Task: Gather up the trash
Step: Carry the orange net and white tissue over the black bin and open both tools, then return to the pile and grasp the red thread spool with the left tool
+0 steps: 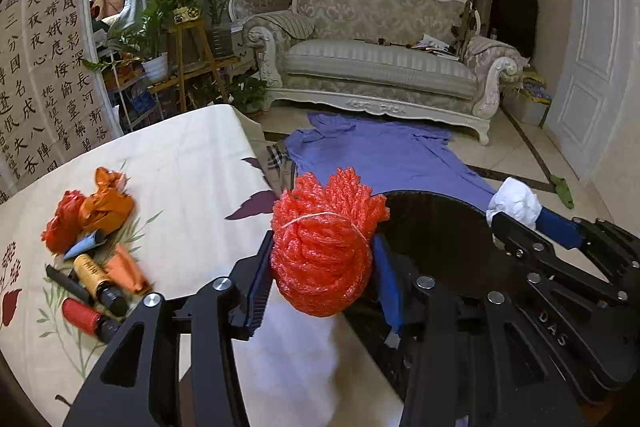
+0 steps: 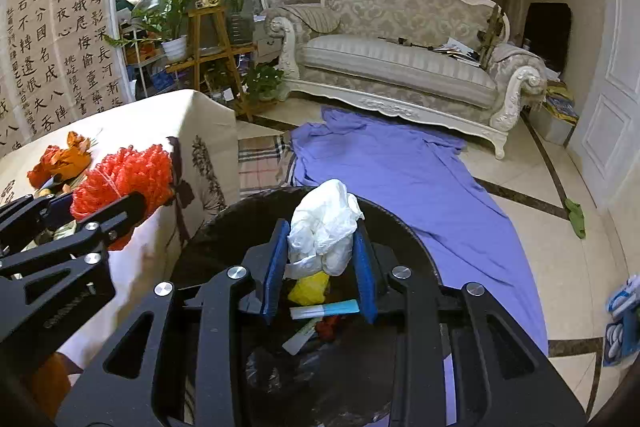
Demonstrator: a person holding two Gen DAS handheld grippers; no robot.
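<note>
Left gripper [image 1: 320, 267] clamped tight on a crumpled red foam net [image 1: 324, 247], hanging right at the table [image 1: 180, 155] edge beside the black bin [image 1: 440, 227]. Right gripper [image 2: 322, 251] squeezing a wadded white bag [image 2: 324, 223] directly above the bin's [image 2: 208, 227] open mouth, scraps already inside. More wrappers [image 1: 92, 211] piled on the table.

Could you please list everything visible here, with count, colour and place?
red foam net: one, red, held at the table edge
white wad: one, white, held over the bin
bin: one, black, on the floor beside the table
table: one, cream floral cloth, left
trash pile: several pieces, orange, red, black, on the table
sheet: one, purple, on the floor
sofa: one, cream, far wall
left gripper: black
right gripper: black
</note>
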